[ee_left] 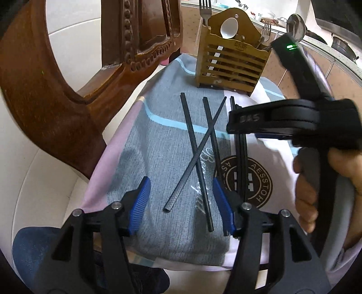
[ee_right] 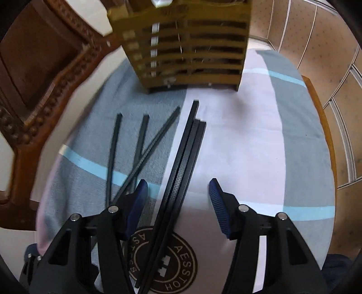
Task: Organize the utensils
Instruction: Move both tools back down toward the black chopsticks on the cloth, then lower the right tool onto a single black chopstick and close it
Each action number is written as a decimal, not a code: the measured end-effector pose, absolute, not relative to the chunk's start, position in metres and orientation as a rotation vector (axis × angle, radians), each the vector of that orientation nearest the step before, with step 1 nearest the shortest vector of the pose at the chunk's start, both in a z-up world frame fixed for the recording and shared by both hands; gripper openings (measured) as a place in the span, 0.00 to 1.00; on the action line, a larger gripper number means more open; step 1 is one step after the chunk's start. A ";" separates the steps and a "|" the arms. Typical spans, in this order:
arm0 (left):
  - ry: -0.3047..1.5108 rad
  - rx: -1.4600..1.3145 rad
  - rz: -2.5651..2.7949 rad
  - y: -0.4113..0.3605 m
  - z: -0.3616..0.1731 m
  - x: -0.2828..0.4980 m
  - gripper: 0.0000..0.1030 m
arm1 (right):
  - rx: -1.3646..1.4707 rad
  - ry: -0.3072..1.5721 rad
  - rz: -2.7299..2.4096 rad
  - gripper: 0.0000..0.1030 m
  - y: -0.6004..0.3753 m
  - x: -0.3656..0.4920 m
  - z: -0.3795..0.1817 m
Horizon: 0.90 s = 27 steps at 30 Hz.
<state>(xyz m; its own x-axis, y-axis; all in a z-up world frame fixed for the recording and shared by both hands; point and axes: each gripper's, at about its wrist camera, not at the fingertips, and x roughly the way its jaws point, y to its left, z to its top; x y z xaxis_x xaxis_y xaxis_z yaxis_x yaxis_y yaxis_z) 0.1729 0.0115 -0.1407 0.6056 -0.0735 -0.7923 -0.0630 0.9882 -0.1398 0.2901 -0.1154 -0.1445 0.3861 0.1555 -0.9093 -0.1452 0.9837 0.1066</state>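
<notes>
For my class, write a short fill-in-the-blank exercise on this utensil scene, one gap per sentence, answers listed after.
1. The loose chopsticks lying on the cloth are ____ in colour.
2. The spoon with the white bowl stands in the slatted ____.
3. Two of the loose chopsticks cross to form the letter ____.
4. Both the left claw and the right claw have ____ pads.

Missing words: black; holder; X; blue

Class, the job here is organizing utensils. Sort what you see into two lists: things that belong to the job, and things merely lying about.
Belongs to the job:
- black chopsticks crossed on the cloth
- bundle of black chopsticks side by side
- slatted yellow-brown utensil holder
- metal forks and white spoon already in it

Lying about:
- carved brown wooden chair
- grey, pink and blue patterned cloth
</notes>
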 end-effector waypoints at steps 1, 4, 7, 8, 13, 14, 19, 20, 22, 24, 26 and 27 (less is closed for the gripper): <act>0.922 -0.160 -0.009 0.011 -0.141 0.173 0.55 | -0.001 1.168 0.183 0.55 -0.113 0.291 -0.148; 0.928 -0.164 -0.011 0.010 -0.143 0.172 0.56 | -0.050 1.163 0.173 0.55 -0.103 0.293 -0.150; 0.933 -0.164 -0.016 0.009 -0.145 0.170 0.57 | -0.077 1.161 0.167 0.55 -0.098 0.293 -0.149; 0.934 -0.163 -0.017 0.008 -0.145 0.170 0.58 | -0.086 1.160 0.166 0.55 -0.096 0.293 -0.149; 0.937 -0.162 -0.023 0.005 -0.145 0.170 0.59 | -0.144 1.152 0.156 0.51 -0.081 0.290 -0.148; 0.938 -0.162 -0.023 0.005 -0.145 0.170 0.59 | -0.153 1.145 0.155 0.44 -0.079 0.288 -0.149; 0.944 -0.163 -0.026 0.004 -0.147 0.171 0.59 | -0.157 1.153 0.176 0.26 -0.065 0.284 -0.150; 0.945 -0.163 -0.027 0.004 -0.147 0.171 0.60 | -0.157 1.153 0.179 0.26 -0.065 0.283 -0.149; 0.946 -0.163 -0.027 0.004 -0.148 0.172 0.60 | -0.155 1.155 0.185 0.25 -0.066 0.281 -0.147; 0.946 -0.162 -0.026 0.004 -0.148 0.172 0.60 | -0.150 1.159 0.188 0.24 -0.069 0.281 -0.145; 0.946 -0.162 -0.027 0.003 -0.148 0.172 0.60 | -0.153 1.162 0.186 0.22 -0.071 0.279 -0.141; 0.946 -0.161 -0.029 0.003 -0.148 0.172 0.60 | -0.157 1.161 0.183 0.22 -0.072 0.277 -0.140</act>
